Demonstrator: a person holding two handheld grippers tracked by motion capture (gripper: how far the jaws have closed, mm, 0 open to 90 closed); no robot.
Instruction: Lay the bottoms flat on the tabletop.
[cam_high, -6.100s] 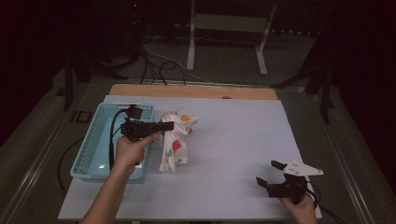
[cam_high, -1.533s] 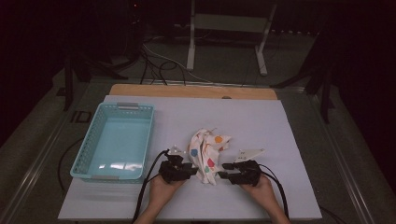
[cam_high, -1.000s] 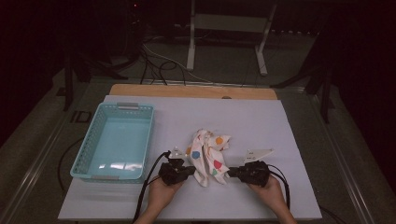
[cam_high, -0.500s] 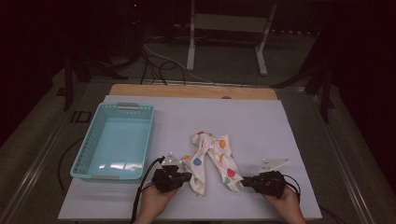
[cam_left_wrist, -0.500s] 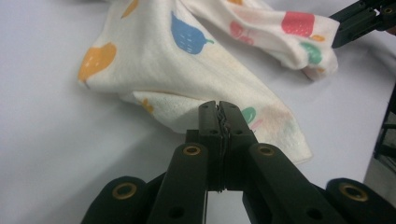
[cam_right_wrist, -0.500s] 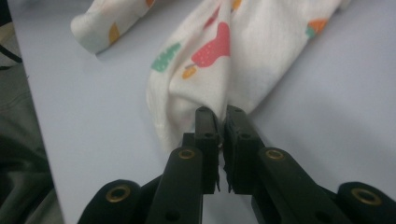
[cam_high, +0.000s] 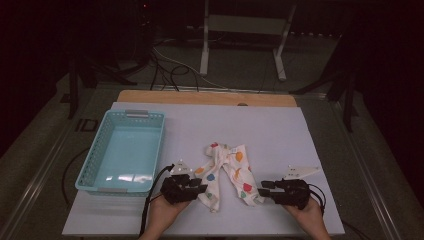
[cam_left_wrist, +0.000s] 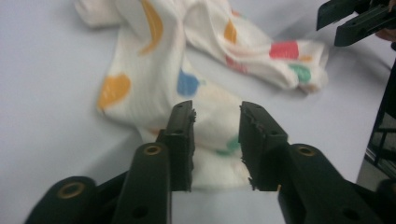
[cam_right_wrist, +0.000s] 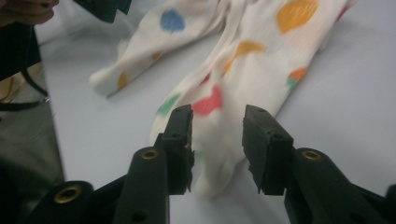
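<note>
Trousers (cam_high: 226, 171), white with coloured spots, now lie spread in an inverted V on the pale bench (cam_high: 310, 135), legs drawn apart since a second ago. Left tool (cam_high: 199, 188) at seven o'clock and right tool (cam_high: 262, 190) at five have just opened, cuffs released between parted jaws: the spreading looks done. Turquoise basket (cam_high: 150, 150) sits at nine; dark room, cables beyond.

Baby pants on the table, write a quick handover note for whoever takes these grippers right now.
Left hand-held gripper: jaws have just been opening, one leg cuff between them, not pinched.
Right hand-held gripper: the same at the other cuff.
Baby pants: spread flat on the white table, legs apart, pointing toward the person.
Basket: at the left, nothing in it.
Done: pants taken out and spread.
Left: probably folding, though that is a guess.
</note>
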